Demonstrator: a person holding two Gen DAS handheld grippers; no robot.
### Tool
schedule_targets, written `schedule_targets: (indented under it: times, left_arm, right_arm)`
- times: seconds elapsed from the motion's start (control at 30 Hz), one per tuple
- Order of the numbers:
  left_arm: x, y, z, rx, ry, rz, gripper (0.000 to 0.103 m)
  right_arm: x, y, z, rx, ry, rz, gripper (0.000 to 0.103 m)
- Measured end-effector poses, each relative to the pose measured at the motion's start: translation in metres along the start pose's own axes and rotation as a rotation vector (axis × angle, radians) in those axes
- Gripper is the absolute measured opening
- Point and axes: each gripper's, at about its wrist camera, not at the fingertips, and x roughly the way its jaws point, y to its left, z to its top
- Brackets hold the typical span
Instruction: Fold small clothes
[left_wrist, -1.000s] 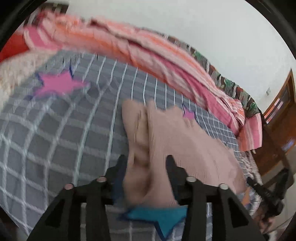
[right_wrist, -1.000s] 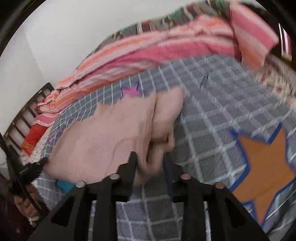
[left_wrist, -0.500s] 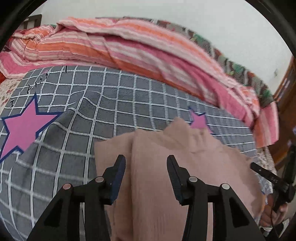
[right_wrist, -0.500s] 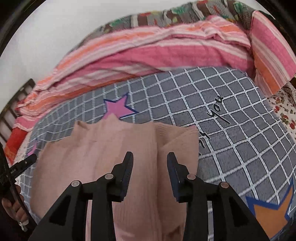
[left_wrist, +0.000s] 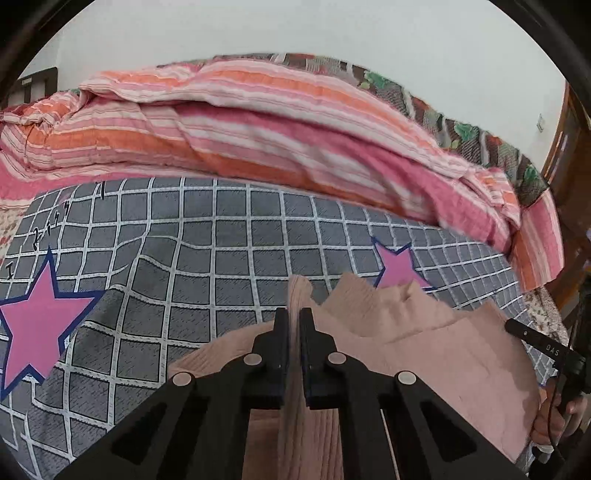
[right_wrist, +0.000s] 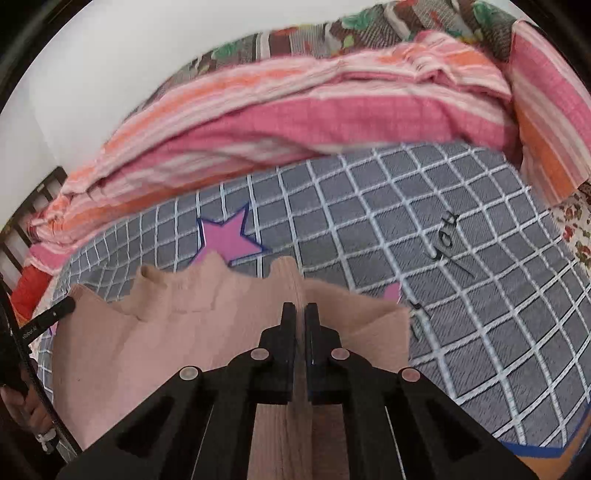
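Note:
A small pale pink ribbed sweater lies on a grey checked bedspread. It also shows in the right wrist view. My left gripper is shut on a raised fold of the sweater near its left shoulder. My right gripper is shut on a raised fold near its right shoulder. The pinched cloth stands up between each pair of jaws. The sweater's collar points away from me. Its lower part is hidden under the grippers.
A striped pink and orange quilt is bunched along the far side of the bed, against a white wall. Pink stars are printed on the bedspread. A wooden door stands at the right. A dark bed frame is at the left.
Both grippers were open over the sweater half a second ago and have closed on folds of it. One second ago both were shut on the bunched sweater and moving.

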Motion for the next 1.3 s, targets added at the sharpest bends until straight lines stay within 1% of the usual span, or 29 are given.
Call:
schedule_targets:
  times: [0.07,0.13,0.17,0.2,0.27,0.3,0.33,0.37,0.4,0.43,0.47,0.5,0.57,0.6,0.63,0.7,0.77,0.8,0.87,0.93,0.97,1.0,1.13,1.3]
  left_arm:
    - [0.016,0.005,-0.004,-0.016,0.039,0.028,0.007]
    - [0.036,0.013,-0.009,-0.051,0.116,0.041,0.007]
    - [0.043,0.017,-0.012,-0.072,0.159,0.030,0.010]
    - [0.045,0.023,-0.014,-0.092,0.180,0.010,0.010]
    - [0.037,0.031,-0.015,-0.114,0.176,-0.037,0.010]
    - [0.029,0.035,-0.014,-0.122,0.169,-0.052,0.012]
    - [0.019,0.041,-0.014,-0.127,0.145,-0.053,0.017]
    - [0.009,0.046,-0.015,-0.125,0.111,-0.046,0.021]
    - [-0.001,0.053,-0.016,-0.118,0.076,-0.027,0.032]
    - [-0.009,0.058,-0.018,-0.111,0.046,-0.005,0.043]
    - [-0.014,0.064,-0.020,-0.107,0.022,0.022,0.049]
    - [-0.021,0.073,-0.023,-0.107,-0.008,0.060,0.056]
    - [-0.027,0.091,-0.027,-0.121,-0.031,0.106,0.056]
    - [-0.026,0.102,-0.032,-0.135,-0.019,0.116,0.056]
    - [-0.024,0.107,-0.034,-0.143,-0.010,0.126,0.056]
    - [-0.017,0.124,-0.043,-0.162,0.009,0.144,0.056]
    - [-0.013,0.130,-0.050,-0.162,0.002,0.138,0.056]
    - [-0.013,0.128,-0.050,-0.152,-0.015,0.145,0.056]
    - [-0.010,0.123,-0.052,-0.119,-0.023,0.170,0.059]
    - [0.000,0.114,-0.053,-0.070,-0.015,0.219,0.063]
    - [0.004,0.110,-0.052,-0.053,-0.014,0.231,0.064]
    - [0.006,0.109,-0.051,-0.045,-0.014,0.230,0.066]
    - [0.005,0.113,-0.052,-0.067,-0.015,0.202,0.066]
    - [0.005,0.118,-0.052,-0.089,-0.020,0.173,0.065]
  right_arm:
    - [0.020,-0.003,-0.004,-0.003,0.055,-0.076,0.004]
    - [0.032,-0.004,-0.010,-0.003,0.086,-0.099,0.004]
    - [0.032,-0.003,-0.011,-0.006,0.083,-0.104,0.004]
    - [0.029,-0.001,-0.010,-0.014,0.077,-0.111,0.004]
    - [0.021,0.004,-0.008,-0.018,0.081,-0.131,0.007]
    - [0.015,0.009,-0.006,-0.023,0.081,-0.133,0.012]
    - [0.009,0.015,-0.004,-0.032,0.077,-0.128,0.015]
    - [0.003,0.023,-0.003,-0.044,0.067,-0.115,0.023]
    - [-0.004,0.033,-0.002,-0.062,0.052,-0.100,0.035]
    - [-0.010,0.045,-0.002,-0.086,0.029,-0.082,0.038]
    - [-0.015,0.058,-0.002,-0.111,0.008,-0.067,0.041]
    - [-0.018,0.073,-0.004,-0.140,-0.007,-0.050,0.041]
    - [-0.016,0.104,-0.011,-0.200,0.009,0.005,0.041]
    - [-0.010,0.122,-0.015,-0.234,0.033,0.047,0.041]
    - [-0.005,0.132,-0.018,-0.249,0.052,0.062,0.041]
    - [0.012,0.149,-0.025,-0.273,0.111,0.062,0.041]
    - [0.032,0.158,-0.030,-0.293,0.171,0.029,0.041]
    - [0.041,0.160,-0.031,-0.299,0.186,0.000,0.041]
    - [0.050,0.159,-0.031,-0.285,0.197,-0.017,0.041]
    - [0.060,0.155,-0.025,-0.253,0.217,-0.036,0.041]
    - [0.065,0.154,-0.022,-0.245,0.218,-0.044,0.041]
    - [0.069,0.154,-0.021,-0.242,0.218,-0.051,0.041]
    - [0.079,0.161,-0.024,-0.282,0.184,-0.108,0.041]
    - [0.083,0.154,-0.020,-0.246,0.196,-0.098,0.042]
